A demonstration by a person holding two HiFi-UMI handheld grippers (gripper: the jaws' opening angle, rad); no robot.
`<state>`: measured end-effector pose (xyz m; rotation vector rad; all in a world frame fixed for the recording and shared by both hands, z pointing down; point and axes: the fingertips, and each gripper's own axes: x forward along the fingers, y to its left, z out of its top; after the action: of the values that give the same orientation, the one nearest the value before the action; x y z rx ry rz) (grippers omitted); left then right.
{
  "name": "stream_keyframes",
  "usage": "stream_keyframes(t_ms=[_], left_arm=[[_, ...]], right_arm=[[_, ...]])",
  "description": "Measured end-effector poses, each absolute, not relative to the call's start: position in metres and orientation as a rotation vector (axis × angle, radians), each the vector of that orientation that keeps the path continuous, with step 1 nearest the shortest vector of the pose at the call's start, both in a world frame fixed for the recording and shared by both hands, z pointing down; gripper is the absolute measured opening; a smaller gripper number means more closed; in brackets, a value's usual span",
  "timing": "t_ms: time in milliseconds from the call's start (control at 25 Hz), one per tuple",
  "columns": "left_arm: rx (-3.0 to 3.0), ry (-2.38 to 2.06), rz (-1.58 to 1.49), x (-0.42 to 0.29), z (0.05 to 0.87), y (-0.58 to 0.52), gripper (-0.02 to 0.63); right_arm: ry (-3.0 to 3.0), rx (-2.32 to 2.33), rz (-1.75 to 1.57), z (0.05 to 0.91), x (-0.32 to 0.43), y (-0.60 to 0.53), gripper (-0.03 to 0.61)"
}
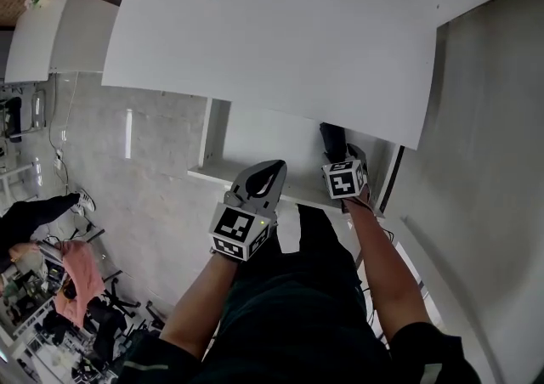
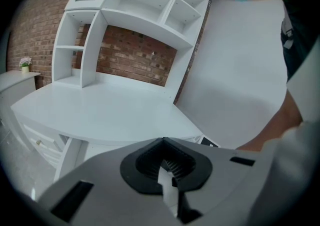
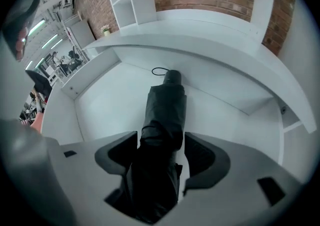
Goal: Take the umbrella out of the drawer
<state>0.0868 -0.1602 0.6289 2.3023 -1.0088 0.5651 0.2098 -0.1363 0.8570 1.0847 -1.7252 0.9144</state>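
A black folded umbrella (image 3: pixel 165 102) lies lengthwise on the floor of the open white drawer (image 3: pixel 105 100), its thin strap loop at the far end. My right gripper (image 3: pixel 159 137) points steeply down over its near end. Its jaws stand wide on either side of the fabric, and I see no squeeze on it. In the head view the umbrella (image 1: pixel 333 138) shows as a dark shape in the drawer (image 1: pixel 272 136) just beyond the right gripper (image 1: pixel 348 157). My left gripper (image 1: pixel 274 168) hovers over the drawer's front edge, shut and empty, with the jaw tips meeting (image 2: pixel 163 142).
The white desk top (image 1: pixel 280 34) overhangs the drawer. A white shelf hutch (image 2: pixel 140 5) stands on the desk against a brick wall (image 2: pixel 135 55). A white wall panel (image 1: pixel 493 161) runs along the right. Chairs and clutter (image 1: pixel 76 289) fill the floor at lower left.
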Motion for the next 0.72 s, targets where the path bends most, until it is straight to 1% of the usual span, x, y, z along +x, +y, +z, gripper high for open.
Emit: stream_keyframes(t_ms=[440,600,720], left_arm=[[2.280,-1.043,0.543,0.065,0.624,-0.160,0.006],[2.283,-1.035,0.536,0.058,0.621,-0.160,0.006],[2.294,-1.027,0.531,0.054,0.619,-0.159,0.006]], right_arm=[[-1.645,1.068,0.943,0.883,0.208,-0.142,0.268],[-1.638,1.043,0.912,0.880,0.205,-0.141,0.241],[-1.651,0.947,0.812,0.882,0.200,-0.136,0.233]])
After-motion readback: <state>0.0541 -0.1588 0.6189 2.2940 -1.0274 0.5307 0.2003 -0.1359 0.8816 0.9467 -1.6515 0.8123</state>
